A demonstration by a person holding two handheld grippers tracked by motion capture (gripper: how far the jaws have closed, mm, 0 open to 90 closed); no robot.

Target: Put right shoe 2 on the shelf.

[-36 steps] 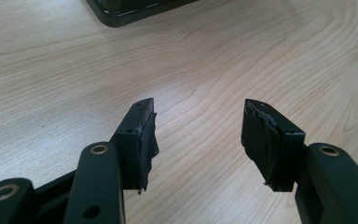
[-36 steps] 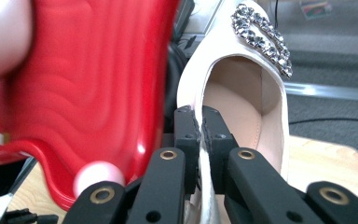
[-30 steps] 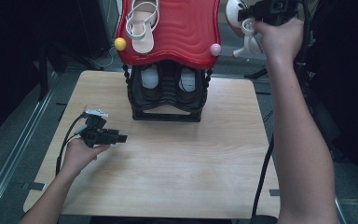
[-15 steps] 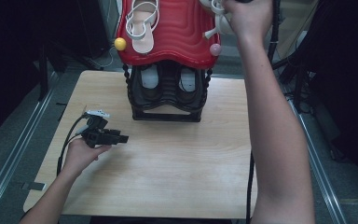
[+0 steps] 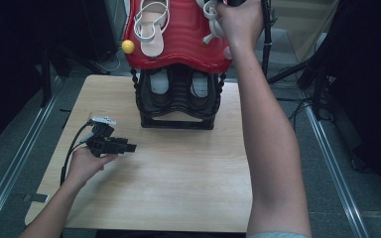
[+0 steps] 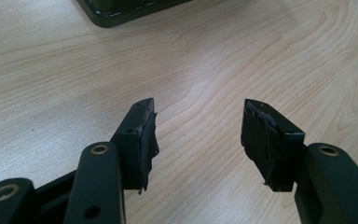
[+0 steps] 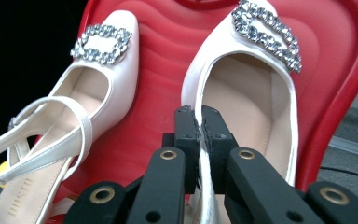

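Two white slingback shoes with rhinestone buckles lie over the red ribbed top shelf [image 5: 183, 39] of a shoe rack. One shoe [image 7: 79, 107] rests on the shelf's left part and appears again as the left shoe [image 5: 151, 25] in the high view. My right gripper [image 7: 200, 123] is shut on the side edge of the other shoe [image 7: 247, 93], over the shelf's right part; the right hand [image 5: 240, 22] covers most of that shoe [image 5: 209, 15]. My left gripper [image 5: 129, 147] stays low over the wooden table [image 5: 178, 173], jaws open and empty, its fingertips [image 6: 142, 126] well apart.
The black lower rack [image 5: 178, 99] stands at the table's back middle with a pair of shoes [image 5: 159, 82] inside. Yellow [image 5: 127, 46] and pink [image 5: 227, 52] knobs stick out at the red shelf's corners. A black stand [image 5: 267, 39] rises right of the rack.
The right hand has carried its shoe leftward from beside the rack to over the red shelf's right part. The left hand has stayed put.
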